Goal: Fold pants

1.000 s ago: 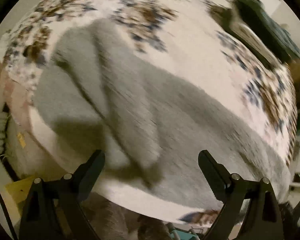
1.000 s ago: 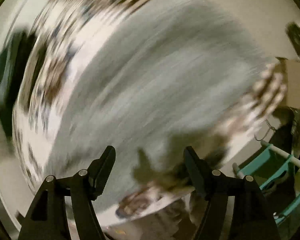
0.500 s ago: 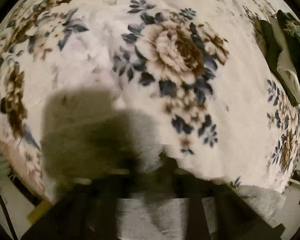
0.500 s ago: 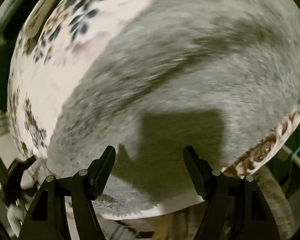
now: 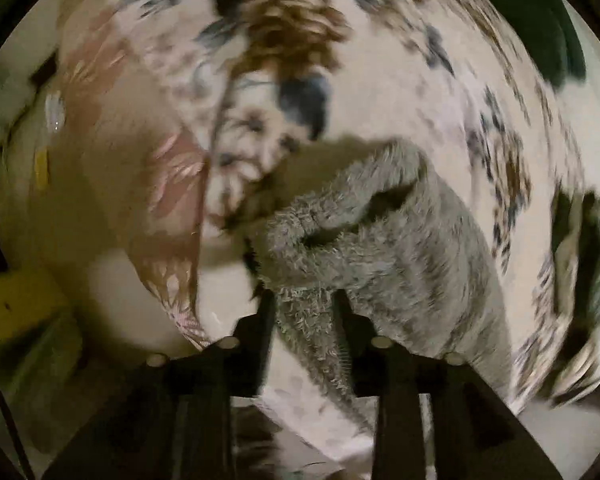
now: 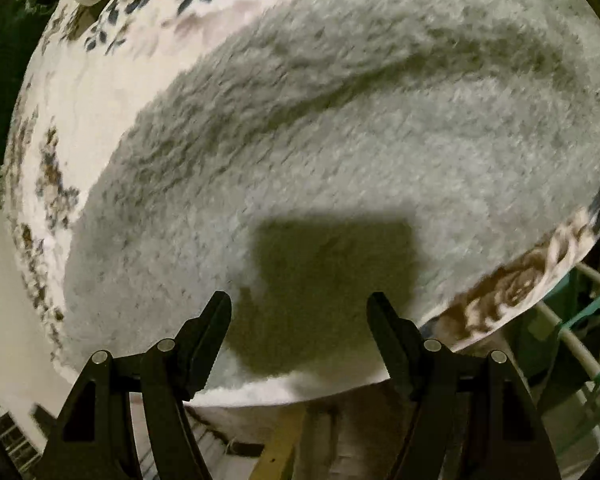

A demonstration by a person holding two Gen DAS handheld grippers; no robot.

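While the left tongs (image 5: 304, 300) are pinching a bunched fold of the grey pants (image 5: 400, 248) above the floral blanket (image 5: 380, 100), the view is blurring. The right tongs (image 6: 300, 312) are hanging apart over the pants (image 6: 340, 140), which are lying spread on the blanket (image 6: 100, 92).

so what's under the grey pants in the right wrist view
The grey pants lie spread on a floral blanket, which shows around their edges. Whatever is beneath the middle of the pants is covered. The open right gripper hovers above them.

Dim warm light, heavy motion blur in left view, fisheye-warped edges throughout.
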